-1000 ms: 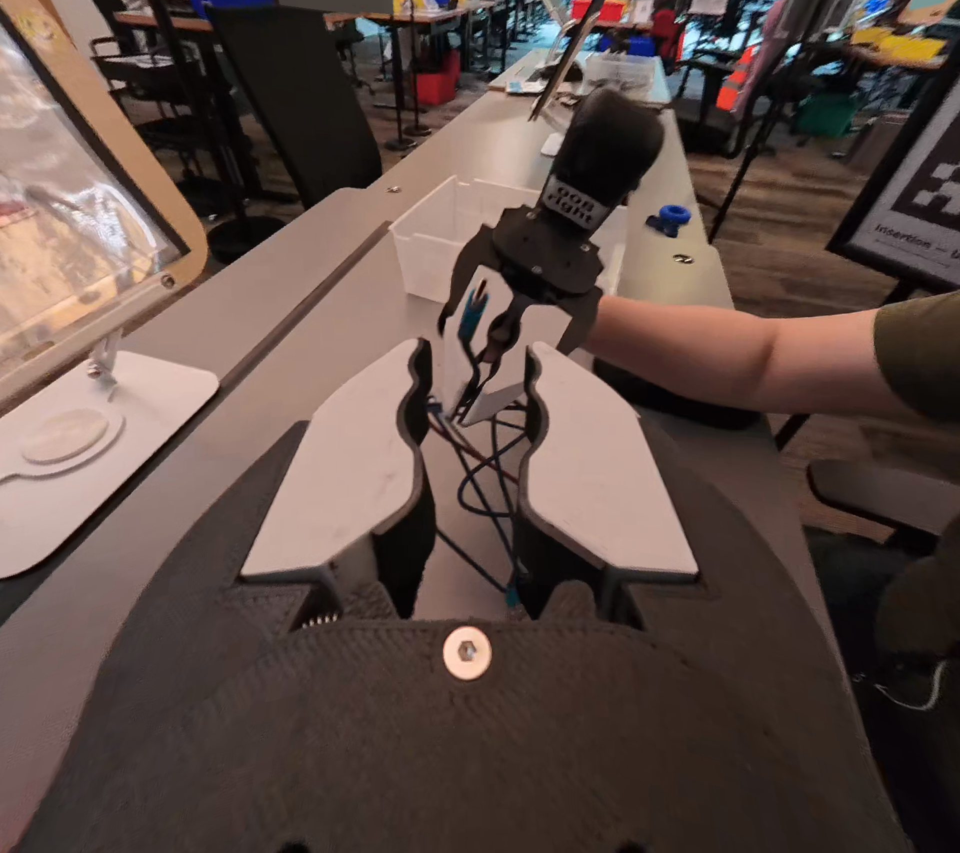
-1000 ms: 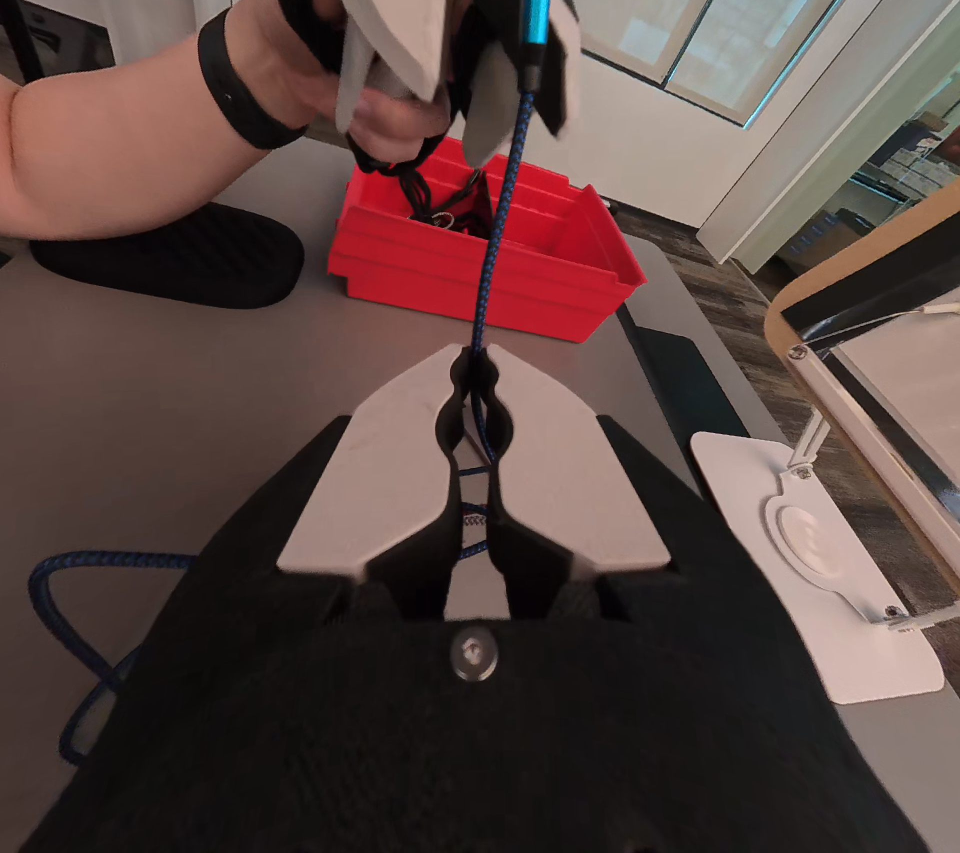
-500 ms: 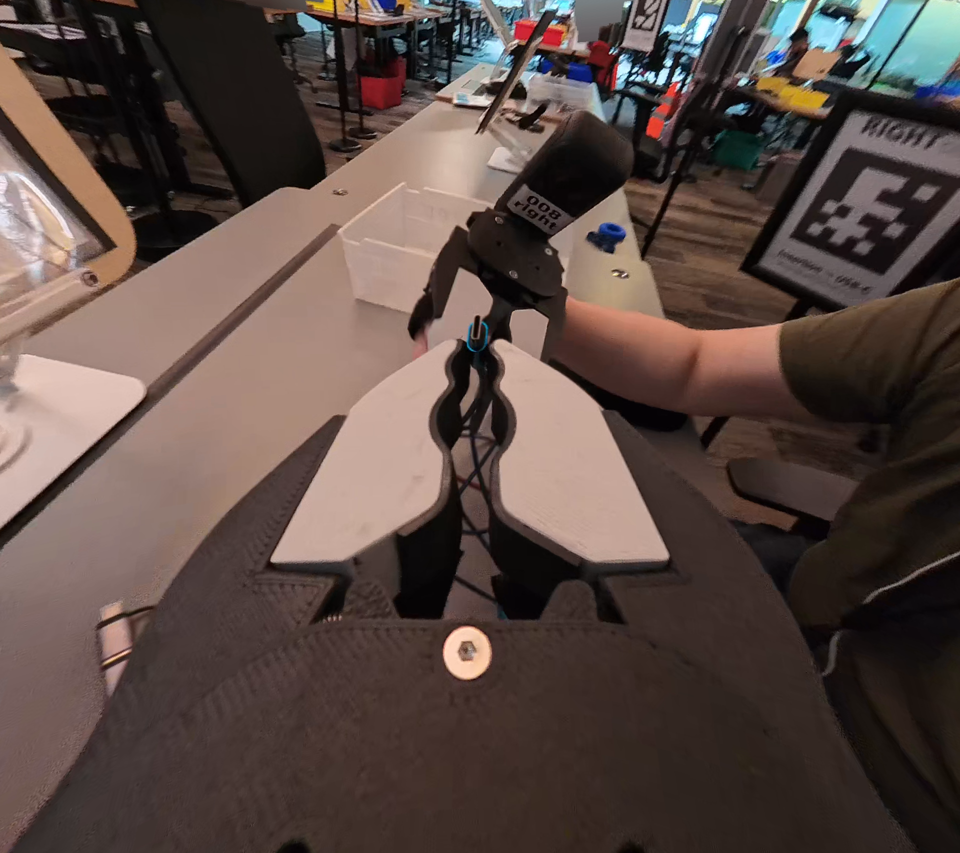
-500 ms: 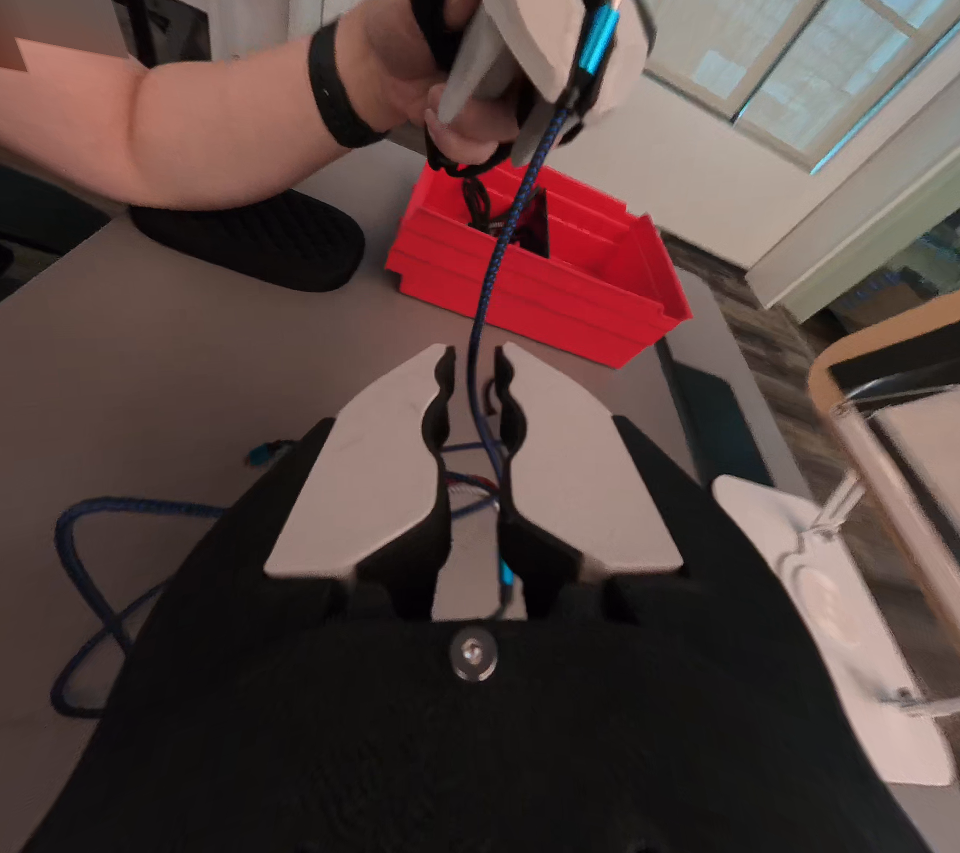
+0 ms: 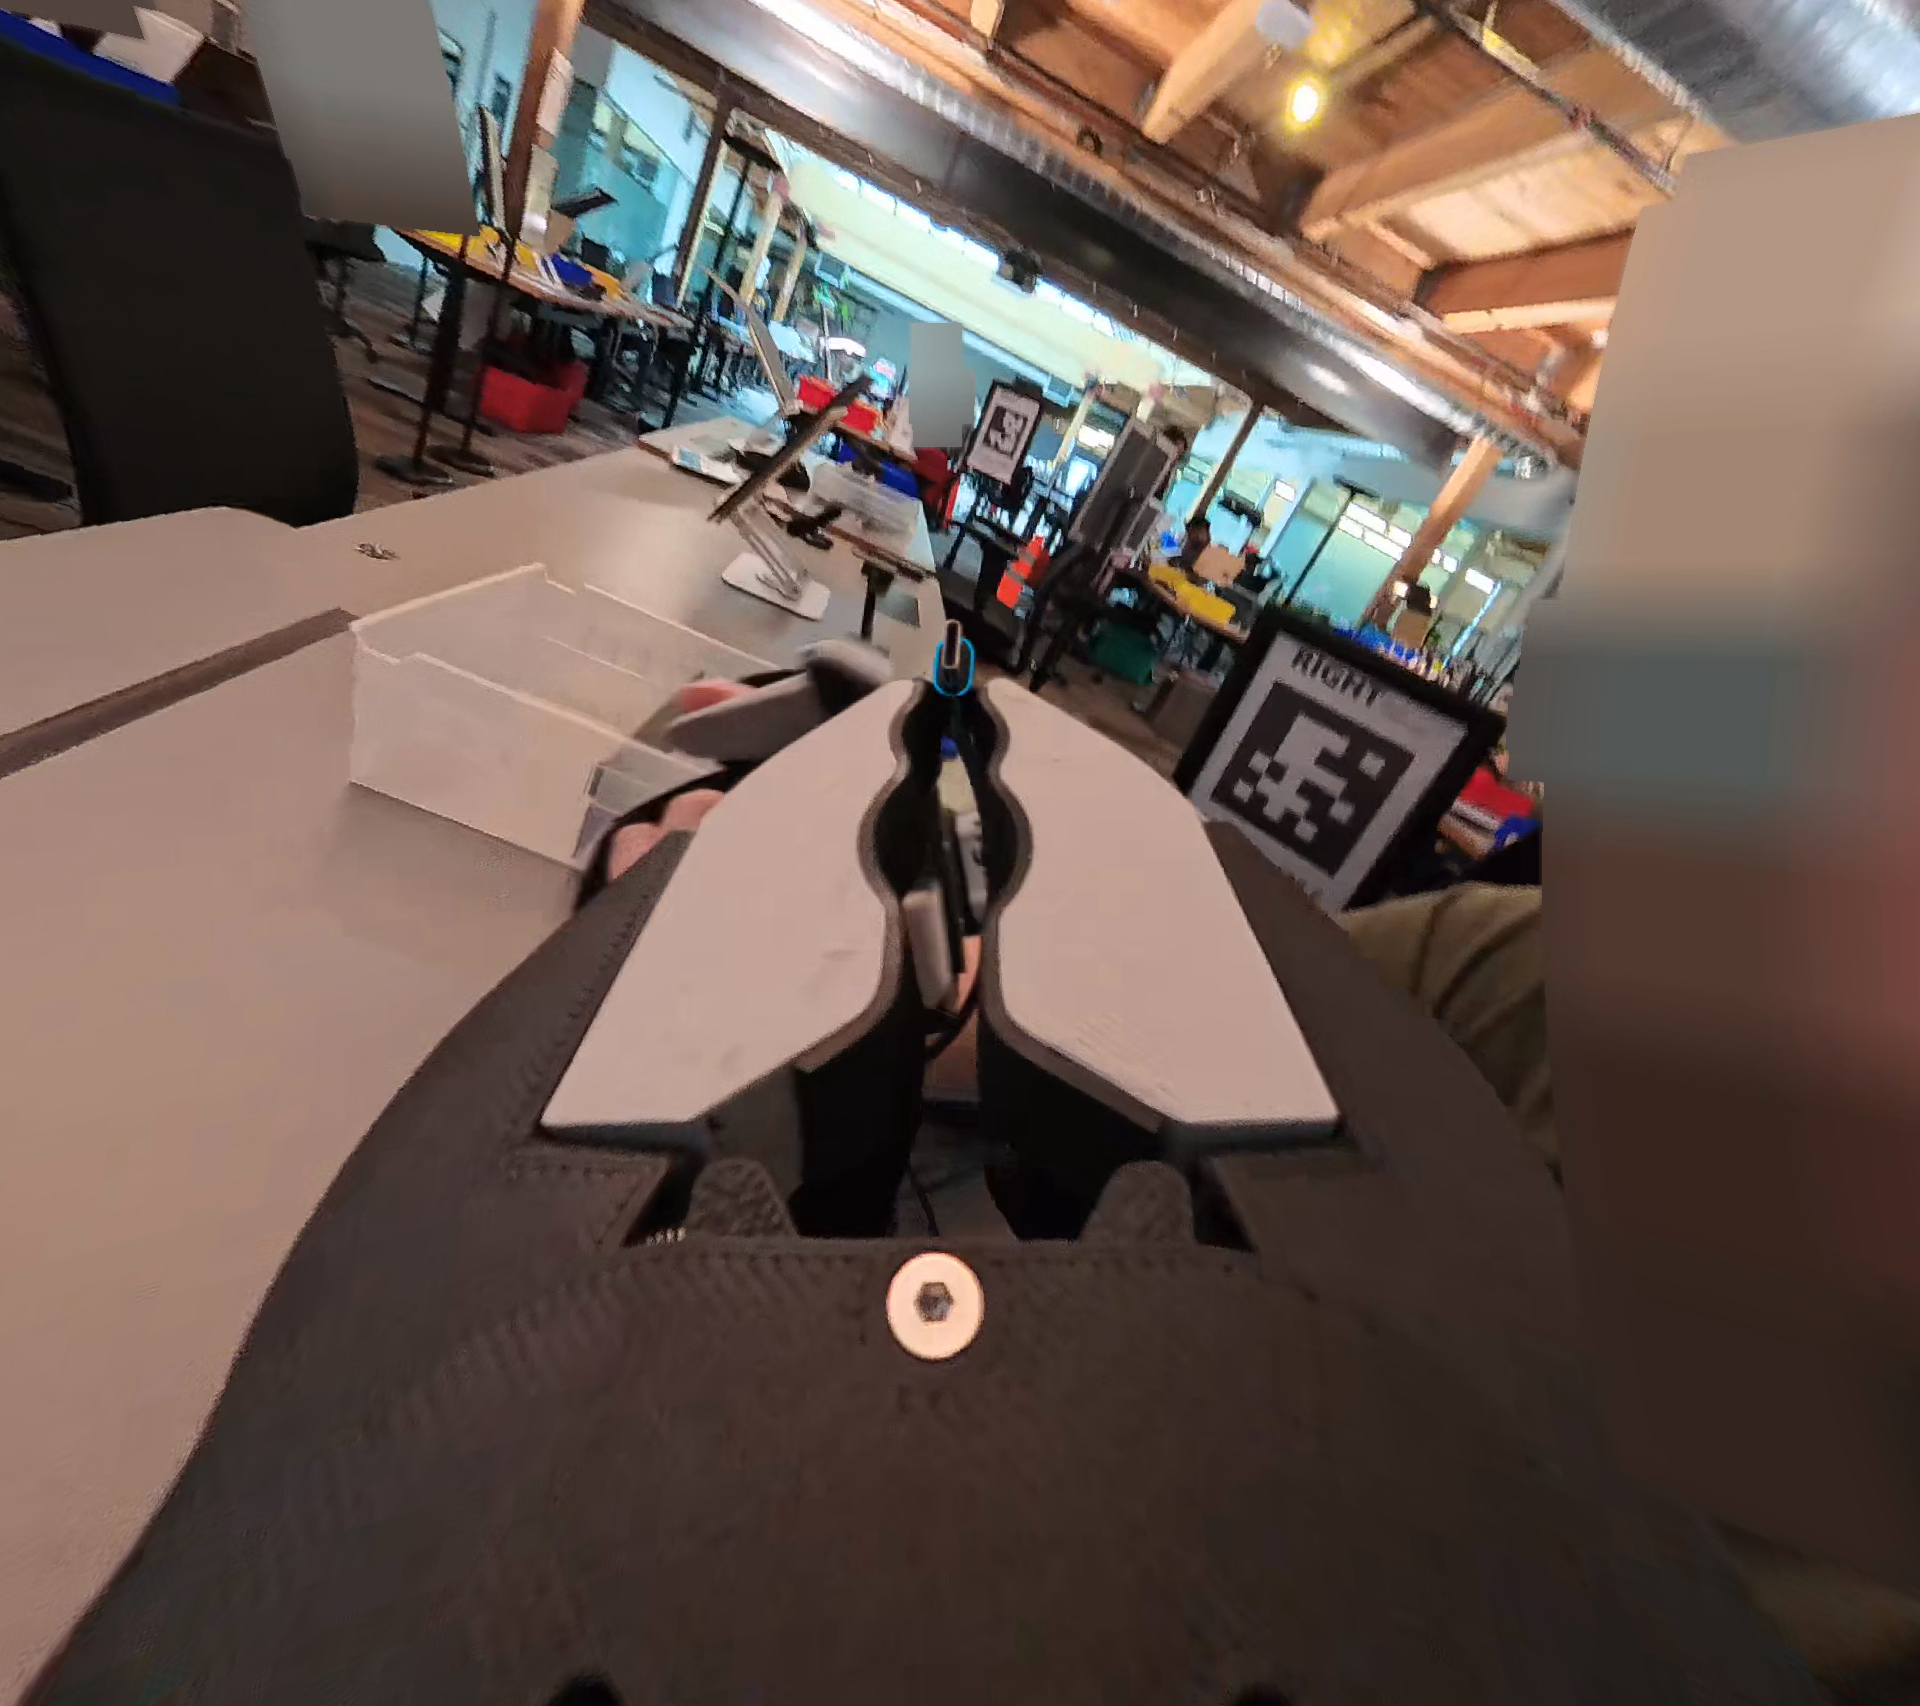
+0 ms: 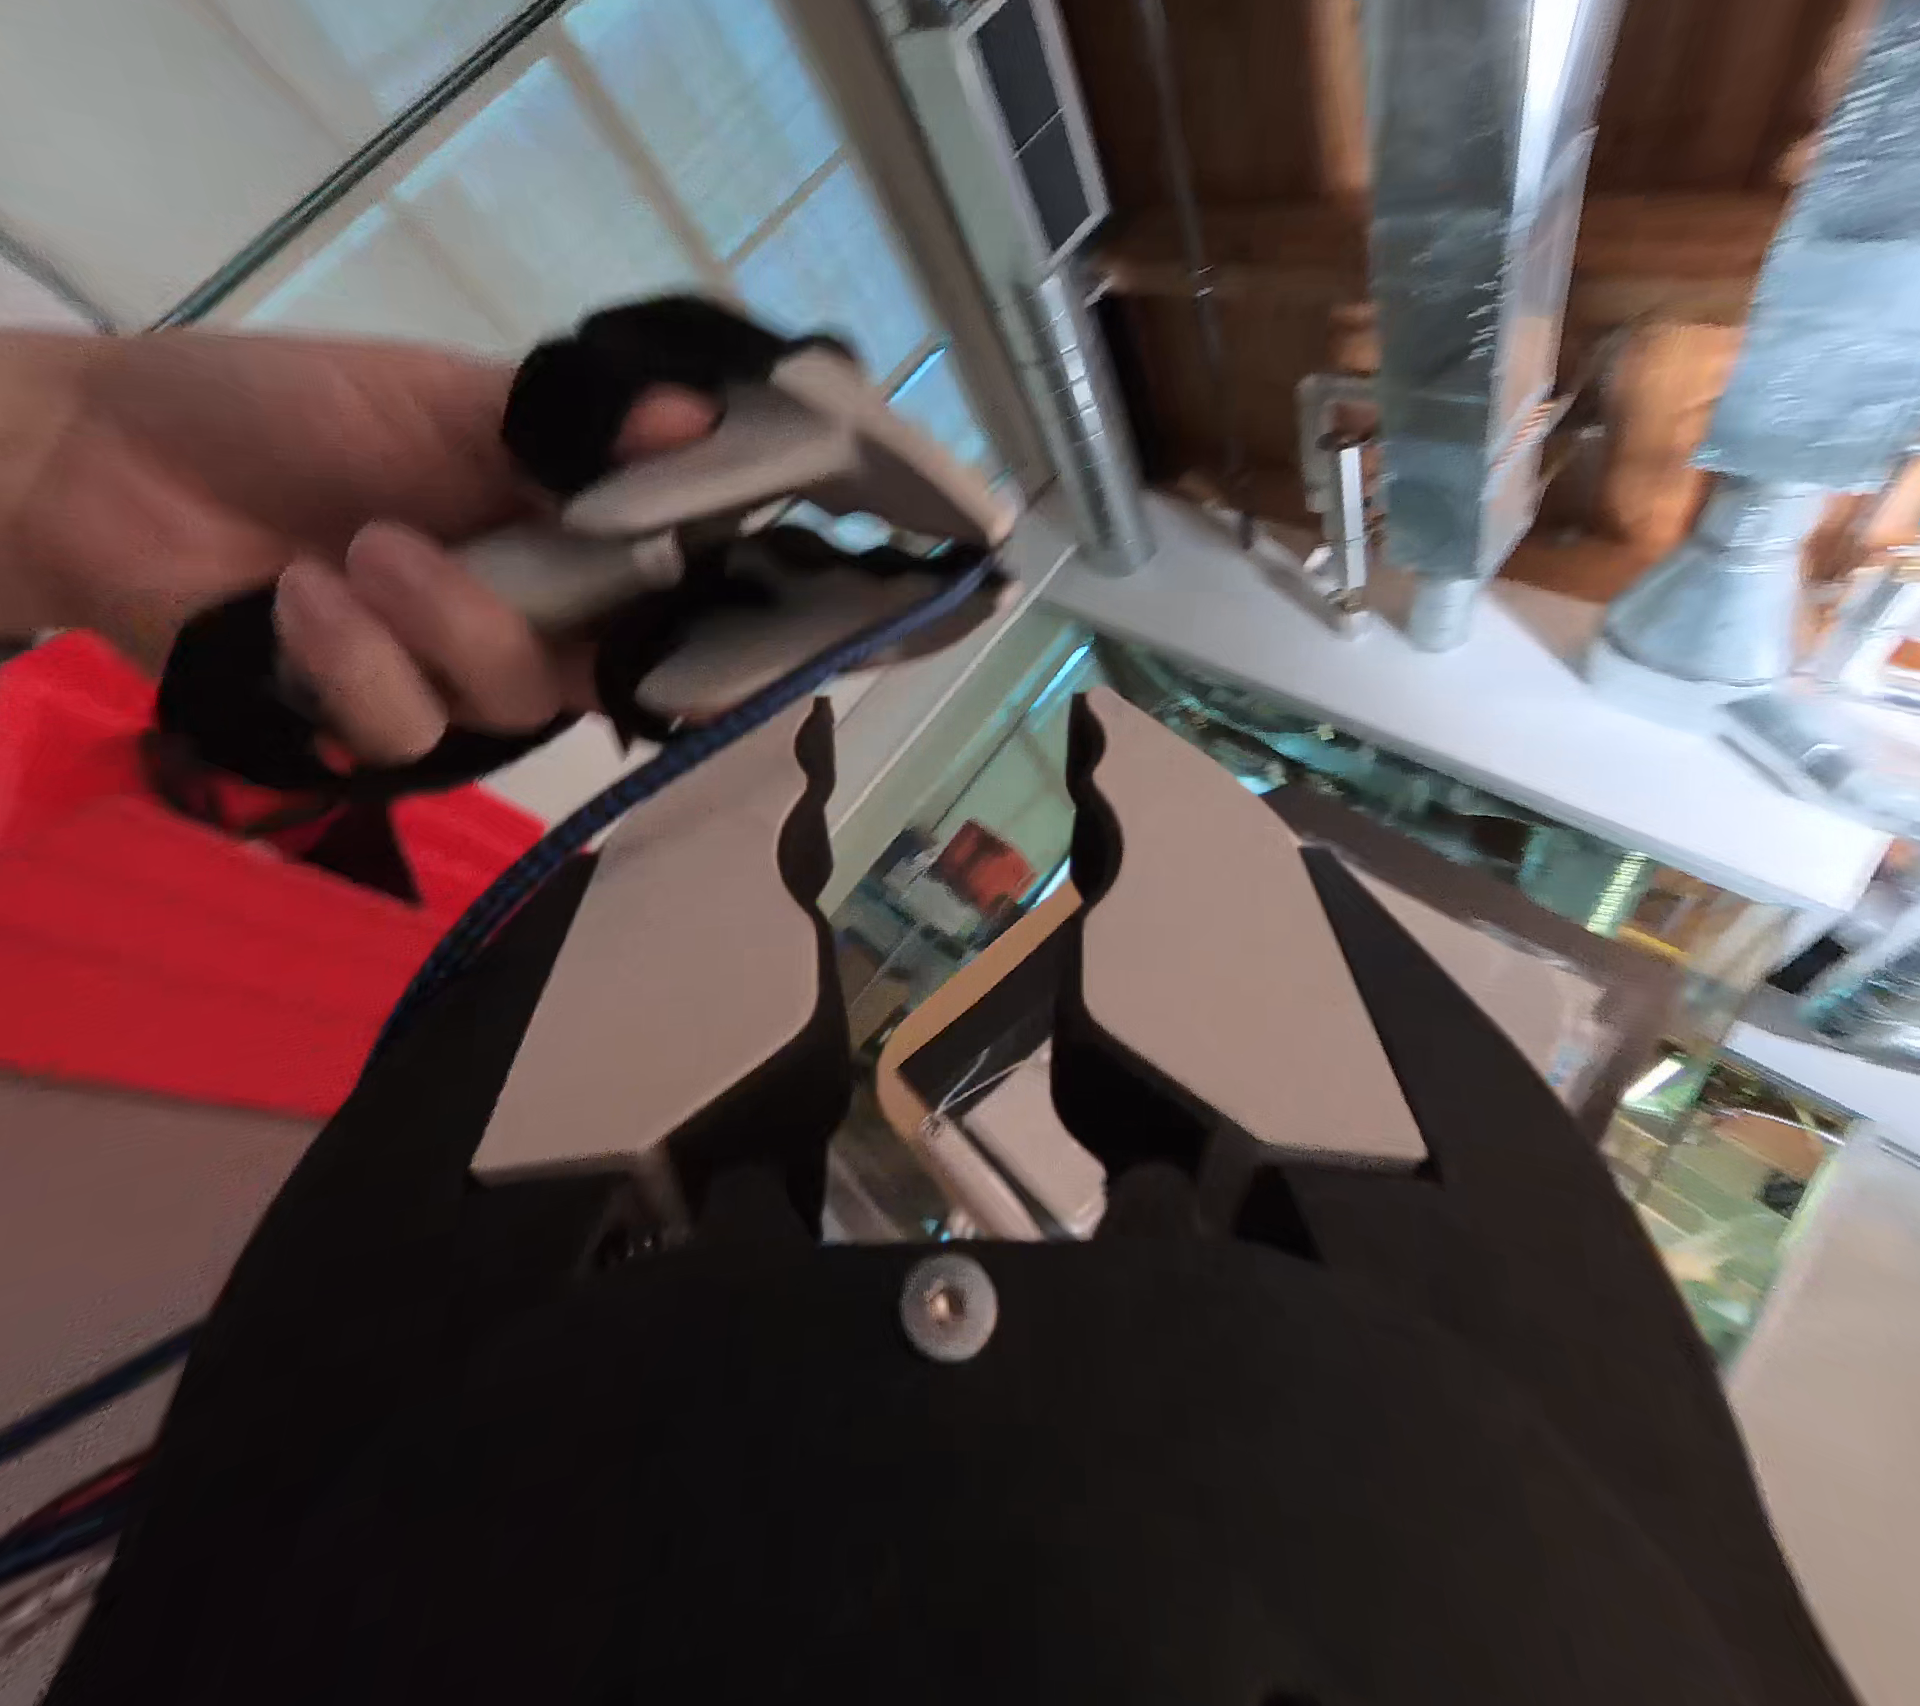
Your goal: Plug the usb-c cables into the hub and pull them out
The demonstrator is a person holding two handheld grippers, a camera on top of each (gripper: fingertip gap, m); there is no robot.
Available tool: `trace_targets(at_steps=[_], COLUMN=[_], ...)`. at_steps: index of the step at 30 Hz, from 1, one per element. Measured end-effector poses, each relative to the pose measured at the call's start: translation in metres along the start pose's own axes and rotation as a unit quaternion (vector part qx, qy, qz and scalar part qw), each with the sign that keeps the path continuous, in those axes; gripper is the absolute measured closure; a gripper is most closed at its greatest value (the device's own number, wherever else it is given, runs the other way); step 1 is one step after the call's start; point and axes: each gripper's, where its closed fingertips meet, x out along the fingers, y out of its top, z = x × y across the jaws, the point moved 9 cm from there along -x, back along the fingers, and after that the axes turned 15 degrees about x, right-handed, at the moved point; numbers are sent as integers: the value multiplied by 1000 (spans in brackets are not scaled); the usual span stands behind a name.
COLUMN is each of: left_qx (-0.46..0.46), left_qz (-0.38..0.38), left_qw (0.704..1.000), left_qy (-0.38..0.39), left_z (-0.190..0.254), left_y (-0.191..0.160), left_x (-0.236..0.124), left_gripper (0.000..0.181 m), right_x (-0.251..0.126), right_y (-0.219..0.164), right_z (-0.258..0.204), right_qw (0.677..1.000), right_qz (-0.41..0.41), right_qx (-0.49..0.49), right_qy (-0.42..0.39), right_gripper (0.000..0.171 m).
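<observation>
Left gripper (image 5: 951, 700): jaws pressed together, pinching the blue USB-C plug (image 5: 953, 667), whose metal tip pokes out just past the fingertips. The braided blue cable (image 6: 665, 778) trails from that gripper down toward the worktop (image 5: 187, 929). Right gripper (image 6: 948, 757): jaws spread, nothing between them; it is tilted up toward the ceiling ducts, just beside the cable but apart from it. Clear bin (image 5: 499, 700) sits on the worktop beyond the left gripper. Red bin (image 6: 156, 908) lies below the person's hand (image 6: 364, 596). Hub not identifiable in either view.
</observation>
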Motion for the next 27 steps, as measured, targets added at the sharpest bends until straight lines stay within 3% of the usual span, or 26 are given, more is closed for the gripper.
trace_targets(at_steps=[1,13,17,27], left_qx=[-14,-49,-50,-64], left_qz=[10,54,49,50], left_qw=[1000,996,996,994], left_qy=[4,47,60,76], left_z=[-4,-17,-17,-20], left_y=[-1,-10,-13,-16], left_x=[-3,-3,-1,-2], left_gripper=[176,176,176,176], right_x=[-1,5,7,8], right_y=[6,9,4,1], right_z=[2,-2,-3,1], right_qw=[1000,991,991,992], right_qz=[13,-5,-37,-55], right_qx=[8,125,105,93], right_qy=[-15,-51,-80,-64], right_gripper=[128,152,162,164])
